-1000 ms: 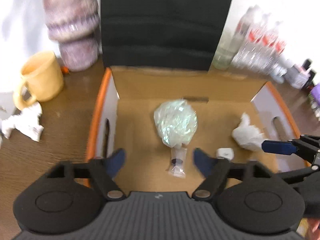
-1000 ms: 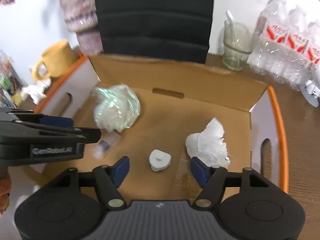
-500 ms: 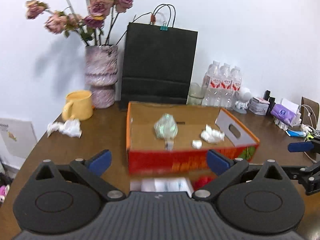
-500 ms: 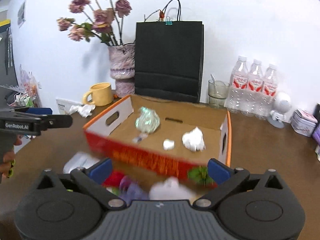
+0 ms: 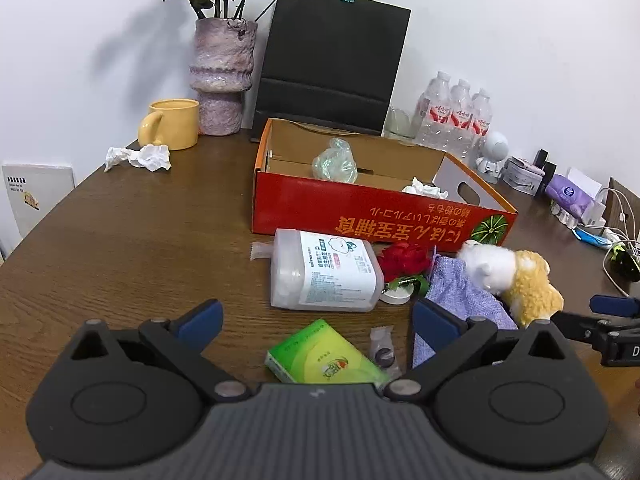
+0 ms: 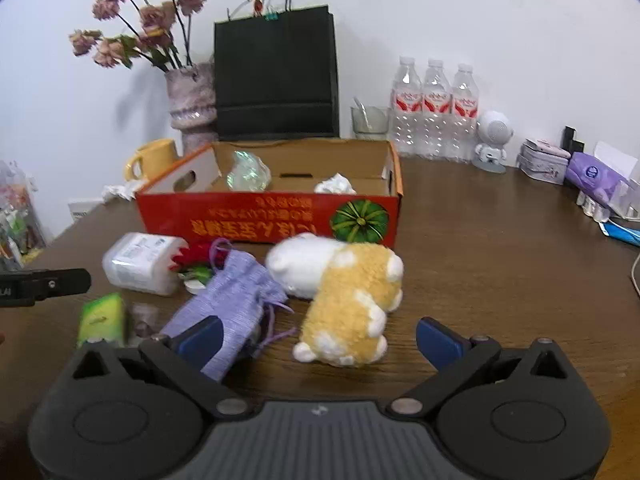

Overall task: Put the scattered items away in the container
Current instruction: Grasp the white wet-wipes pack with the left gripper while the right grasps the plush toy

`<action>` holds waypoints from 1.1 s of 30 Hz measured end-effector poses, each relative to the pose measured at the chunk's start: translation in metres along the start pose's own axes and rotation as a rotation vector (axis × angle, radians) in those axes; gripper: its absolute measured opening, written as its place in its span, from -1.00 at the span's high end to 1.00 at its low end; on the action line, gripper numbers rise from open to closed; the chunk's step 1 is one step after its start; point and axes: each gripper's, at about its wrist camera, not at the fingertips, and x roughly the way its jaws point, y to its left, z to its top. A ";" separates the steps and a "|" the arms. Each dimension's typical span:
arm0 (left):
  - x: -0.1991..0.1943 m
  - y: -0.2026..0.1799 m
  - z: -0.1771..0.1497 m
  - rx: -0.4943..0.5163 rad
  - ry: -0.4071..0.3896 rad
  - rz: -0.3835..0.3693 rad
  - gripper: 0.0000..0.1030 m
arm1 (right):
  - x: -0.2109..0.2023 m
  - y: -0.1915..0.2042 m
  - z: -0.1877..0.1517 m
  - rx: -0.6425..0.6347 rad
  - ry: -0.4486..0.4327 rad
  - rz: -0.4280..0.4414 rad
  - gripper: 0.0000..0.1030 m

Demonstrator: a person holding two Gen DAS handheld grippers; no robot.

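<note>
An open red cardboard box [image 5: 360,208] [image 6: 280,220] stands mid-table and holds a shiny wrapped ball [image 5: 334,162] and crumpled tissue [image 5: 424,190]. In front of it lie a clear tub with a label [image 5: 324,276], a red flower [image 5: 404,260], a purple pouch [image 6: 232,304], a yellow-and-white plush toy [image 6: 344,292], a green packet [image 5: 324,356] and a small sachet [image 5: 382,350]. My left gripper [image 5: 316,320] is open and empty above the green packet. My right gripper [image 6: 318,338] is open and empty just before the plush toy.
A yellow mug [image 5: 170,124], crumpled tissue [image 5: 140,156], a vase of dried roses [image 5: 222,76] and a black paper bag [image 5: 332,64] stand behind the box. Water bottles [image 6: 434,112], a glass, a small white figure, tins and cables line the right side.
Both grippers have pulled back from over the box's inside to the near side of the table. The scattered items in front of the box have come into view. Both stay open.
</note>
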 end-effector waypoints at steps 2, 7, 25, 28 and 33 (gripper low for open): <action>0.003 -0.002 0.001 -0.002 0.001 0.003 -1.00 | 0.001 0.000 0.000 0.007 -0.004 0.001 -1.00; 0.022 -0.015 0.009 0.040 0.013 0.046 -1.00 | 0.014 -0.002 0.002 0.005 0.016 -0.032 -0.98; 0.088 -0.017 0.020 0.050 0.092 0.154 -0.63 | 0.077 -0.025 0.014 0.113 0.109 -0.066 -0.18; 0.087 -0.015 0.020 0.054 0.087 0.151 -0.62 | 0.080 -0.028 0.013 0.123 0.111 -0.057 0.02; 0.079 -0.015 0.018 0.064 0.058 0.152 -0.61 | 0.075 -0.028 0.012 0.127 0.070 -0.044 0.12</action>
